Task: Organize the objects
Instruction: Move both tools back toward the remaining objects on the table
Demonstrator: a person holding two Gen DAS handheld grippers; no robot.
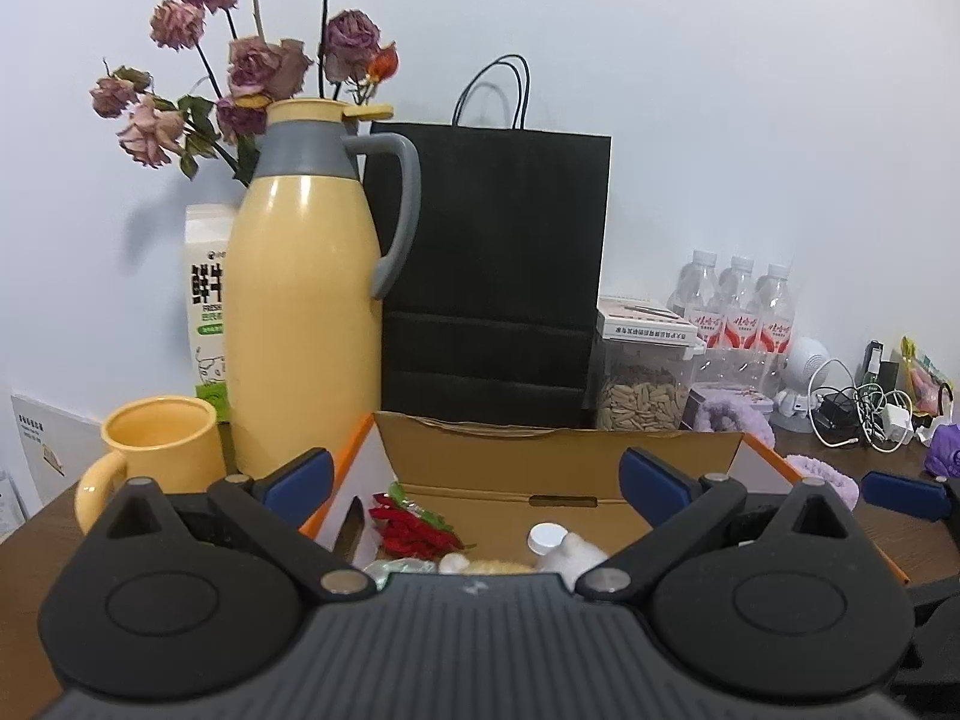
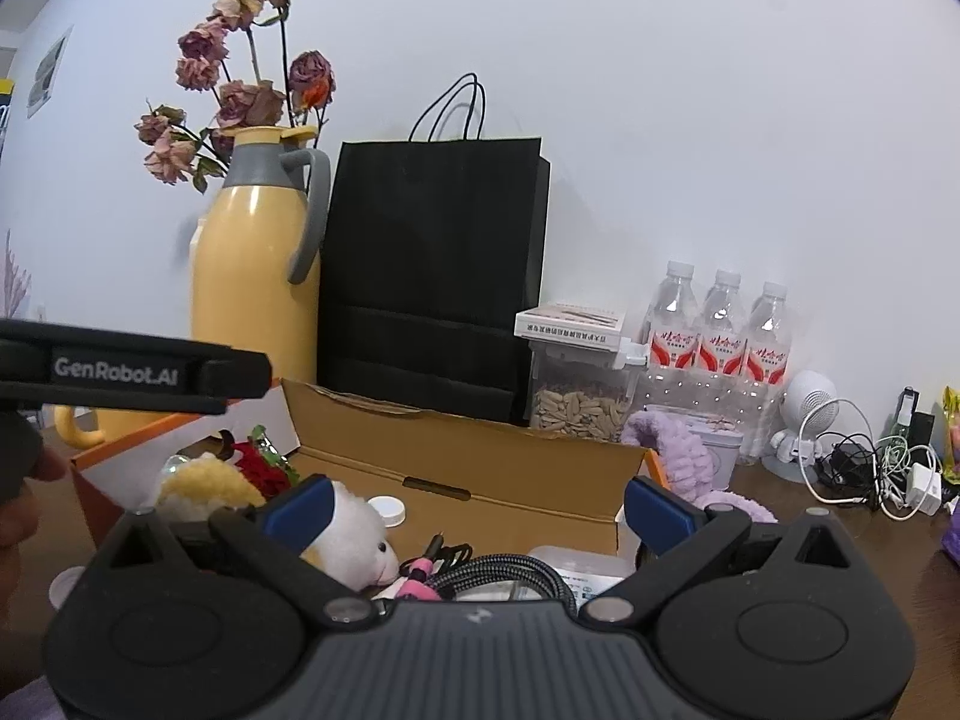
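Observation:
An open cardboard box (image 1: 558, 468) with orange-edged flaps sits on the brown table, right in front of both grippers. Inside lie a red artificial flower (image 1: 414, 531), a white bottle cap (image 1: 547, 537), a white plush toy (image 2: 354, 534), a yellow plush (image 2: 207, 480), a pink-tipped braided cable (image 2: 480, 570) and a clear plastic case (image 2: 576, 564). My left gripper (image 1: 474, 474) hovers open over the box's near side with nothing between its blue pads. My right gripper (image 2: 477, 507) is also open and empty above the box (image 2: 480, 462). The left gripper's body (image 2: 120, 369) crosses the right wrist view at left.
Behind the box stand a yellow thermos (image 1: 303, 300) with dried roses, a yellow mug (image 1: 156, 450), a milk carton (image 1: 207, 312), a black paper bag (image 1: 492, 264), a seed jar (image 1: 642, 384) and water bottles (image 1: 738, 306). A purple headband (image 2: 684, 450), white speaker (image 2: 807, 414) and tangled chargers (image 2: 870, 468) lie right.

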